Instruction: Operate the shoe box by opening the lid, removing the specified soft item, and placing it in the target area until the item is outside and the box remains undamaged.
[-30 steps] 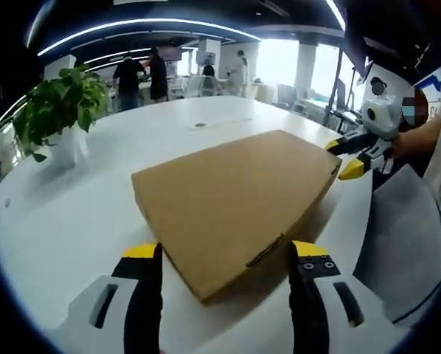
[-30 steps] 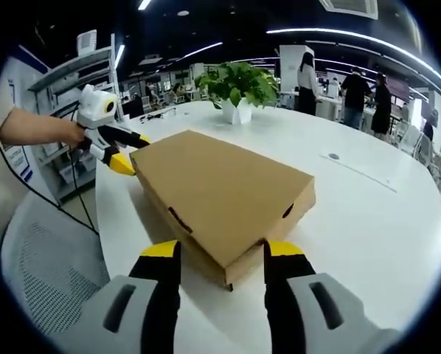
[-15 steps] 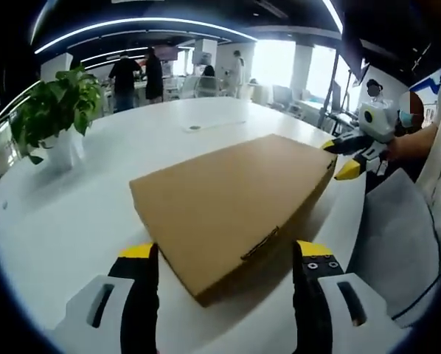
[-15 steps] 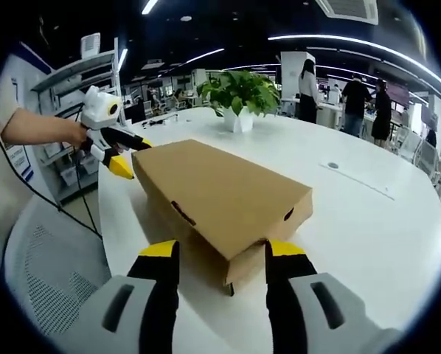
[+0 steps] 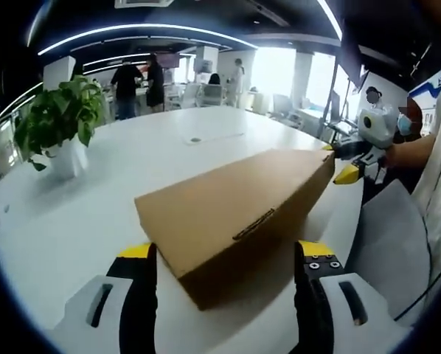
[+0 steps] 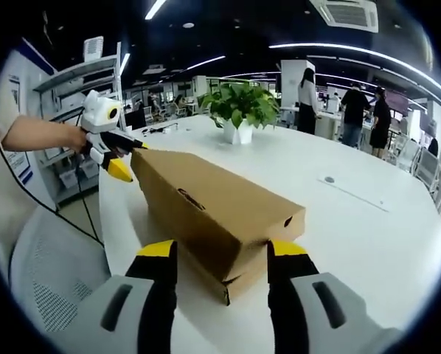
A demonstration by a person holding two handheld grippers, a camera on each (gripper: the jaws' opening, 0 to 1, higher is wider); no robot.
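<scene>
The shoe box (image 6: pixel 220 217) lies on the white table (image 6: pixel 368 221) near its edge, and its lid (image 5: pixel 235 203) stands raised on the person's side — tilted up like a ramp above the lower tray, which shows as a darker band under the near corner in the right gripper view. Judging by that tilt, the opening step is under way, the lid hinging on the far long side.

The left gripper (image 5: pixel 224 258) has its jaws spread wide, straddling one near corner of the box without clamping it; the right gripper (image 6: pixel 220 254) does the same at the other end, wide and holding nothing. Each seems placed to steady or lift the lid from an end, so the cardboard is pushed, not pinched — kinder to the box.

The soft item is not visible; the gap under the lid is too dark to tell.

Around the box the table offers broad bare room on the far side. A potted plant (image 5: pixel 58 122) stands well apart. On the near side the table edge is close, with a grey mesh chair (image 6: pixel 43 280) just beyond it.
</scene>
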